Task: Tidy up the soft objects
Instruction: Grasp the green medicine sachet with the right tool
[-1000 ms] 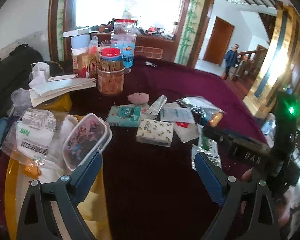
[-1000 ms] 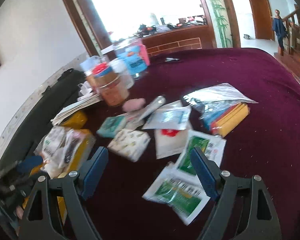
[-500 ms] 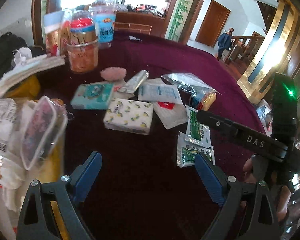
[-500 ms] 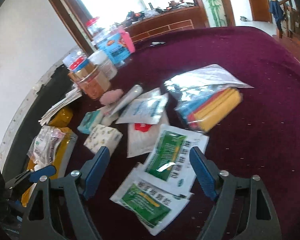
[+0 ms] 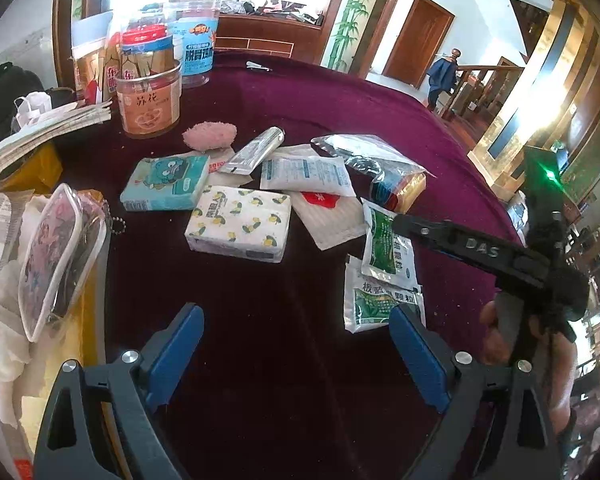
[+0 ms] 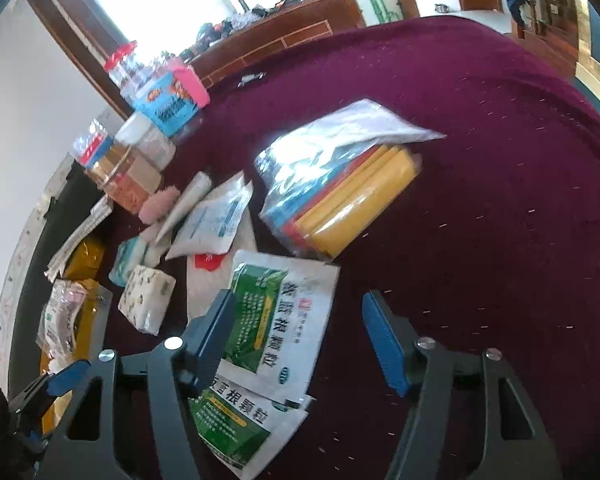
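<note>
Two flat green-and-white paper sachets (image 6: 276, 320) overlap between the right gripper (image 6: 296, 336)'s half-open, just-narrowing jaws, long axes pointing away, untouched by pads, while the wide-open left gripper (image 5: 296, 344) hovers farther off.

Bare maroon cloth lies open on the bench (image 6: 500, 160) to the right of the clutter, and a clear dark strip runs in front of the lemon-print tissue pack (image 5: 240, 222). The middle is crowded: overlapping green sachets (image 6: 276, 320), a clear bag of yellow rolls (image 6: 340, 192) and flat white packets. Tall jars (image 5: 150, 92) wall off the far left, with a heaped yellow bin (image 5: 60, 280) along the left edge.
</note>
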Motion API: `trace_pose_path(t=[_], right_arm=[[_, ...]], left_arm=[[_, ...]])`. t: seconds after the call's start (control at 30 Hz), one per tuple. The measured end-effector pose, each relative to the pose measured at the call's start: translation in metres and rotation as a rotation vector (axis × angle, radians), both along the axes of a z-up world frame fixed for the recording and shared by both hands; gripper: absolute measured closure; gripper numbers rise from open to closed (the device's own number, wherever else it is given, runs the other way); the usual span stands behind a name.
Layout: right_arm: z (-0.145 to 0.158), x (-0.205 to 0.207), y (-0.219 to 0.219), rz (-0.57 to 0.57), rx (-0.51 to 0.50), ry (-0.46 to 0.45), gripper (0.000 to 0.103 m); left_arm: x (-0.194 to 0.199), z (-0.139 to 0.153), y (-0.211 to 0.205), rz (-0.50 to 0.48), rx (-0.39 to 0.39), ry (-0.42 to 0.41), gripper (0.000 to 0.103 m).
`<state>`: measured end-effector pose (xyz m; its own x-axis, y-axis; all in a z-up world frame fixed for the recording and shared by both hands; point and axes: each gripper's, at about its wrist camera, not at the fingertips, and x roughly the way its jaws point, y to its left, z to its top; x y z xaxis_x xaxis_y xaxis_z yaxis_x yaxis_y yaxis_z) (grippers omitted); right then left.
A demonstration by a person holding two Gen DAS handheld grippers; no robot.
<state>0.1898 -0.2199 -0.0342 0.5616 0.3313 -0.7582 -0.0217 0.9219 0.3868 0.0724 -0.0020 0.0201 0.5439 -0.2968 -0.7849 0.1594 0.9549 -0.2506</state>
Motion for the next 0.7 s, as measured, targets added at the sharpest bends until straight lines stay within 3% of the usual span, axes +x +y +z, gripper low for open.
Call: trace_pose_path(t=[0.23, 0.37, 0.57, 0.6, 0.7], right_arm=[[-0.003, 0.0, 0.036, 0.011, -0.178, -0.032, 0.032], [-0.007, 0.001, 0.054, 0.039, -0.314, -0.055, 0.033], [-0.005, -0.003, 0.052, 0.07, -0.319, -0.056, 0.058], [-0.004, -0.004, 0.05, 0.077, -0.299, -0.055, 0.071], [0.0, -0.009, 0.037, 0.093, -0.187, -0.035, 0.083]], left_arm=[[-0.004, 0.0, 0.008, 0.015, 0.003, -0.011, 0.007], [-0.006, 0.001, 0.009, 0.013, 0.002, -0.012, 0.007], [-0.006, 0.004, 0.005, 0.007, 0.016, -0.015, 0.007], [-0.005, 0.004, 0.004, 0.007, 0.018, -0.018, 0.007], [-0.005, 0.006, 0.002, 0.001, 0.017, -0.018, 0.007]])
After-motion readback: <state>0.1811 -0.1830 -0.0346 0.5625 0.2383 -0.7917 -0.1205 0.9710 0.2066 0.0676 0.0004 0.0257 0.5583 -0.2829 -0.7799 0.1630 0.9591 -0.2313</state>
